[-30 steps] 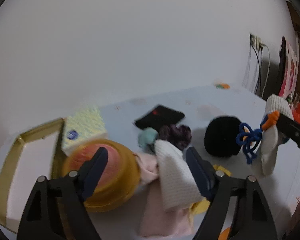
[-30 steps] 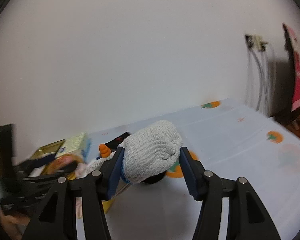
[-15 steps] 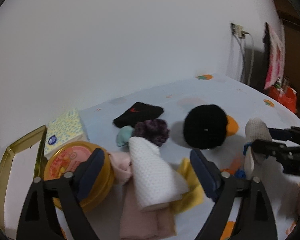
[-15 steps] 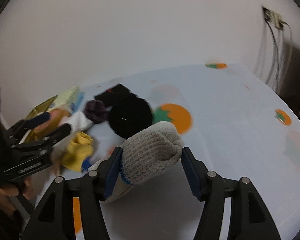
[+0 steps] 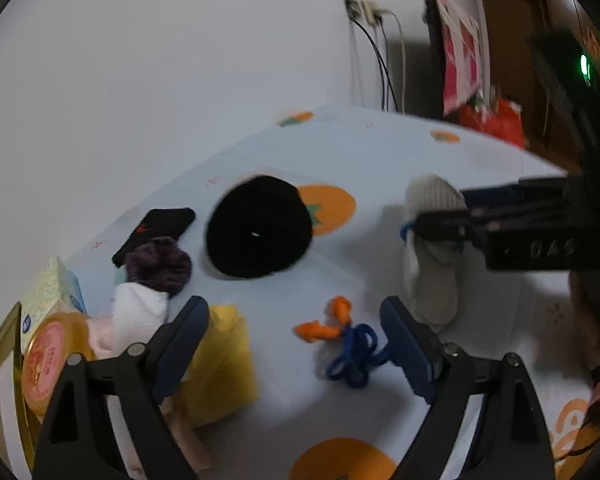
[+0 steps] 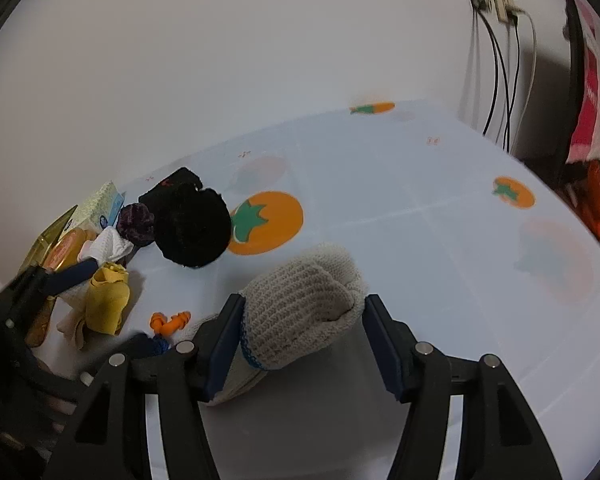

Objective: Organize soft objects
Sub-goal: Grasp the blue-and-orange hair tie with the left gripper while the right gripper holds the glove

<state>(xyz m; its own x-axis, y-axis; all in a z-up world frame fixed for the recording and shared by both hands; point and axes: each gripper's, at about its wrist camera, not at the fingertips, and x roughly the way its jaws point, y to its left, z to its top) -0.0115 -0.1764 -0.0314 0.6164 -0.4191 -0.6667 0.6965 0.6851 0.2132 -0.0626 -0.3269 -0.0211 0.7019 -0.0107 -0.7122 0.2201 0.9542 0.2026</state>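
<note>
Both grippers shifted, right gripper [image 6: 300, 340] w/ glove [image 6: 304, 316] lowered, left gripper [image 5: 296, 344] narrowing, empty

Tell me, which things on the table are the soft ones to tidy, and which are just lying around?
Soft things to tidy:
- knitted glove, held in the right gripper
- black knitted hat
- purple scrunchie
- yellow cloth
- white cloth
- blue cord with orange earplugs

Just lying around:
- orange-lidded tin
- tissue pack
- wall cables

Your round knit cap [image 6: 192, 228] sits mid-bench, the folded cloths [image 6: 106, 304] toward its left edge, the earplugs [image 6: 170, 320] nearer you, the tin [image 5: 46, 360] at the left edge.
</note>
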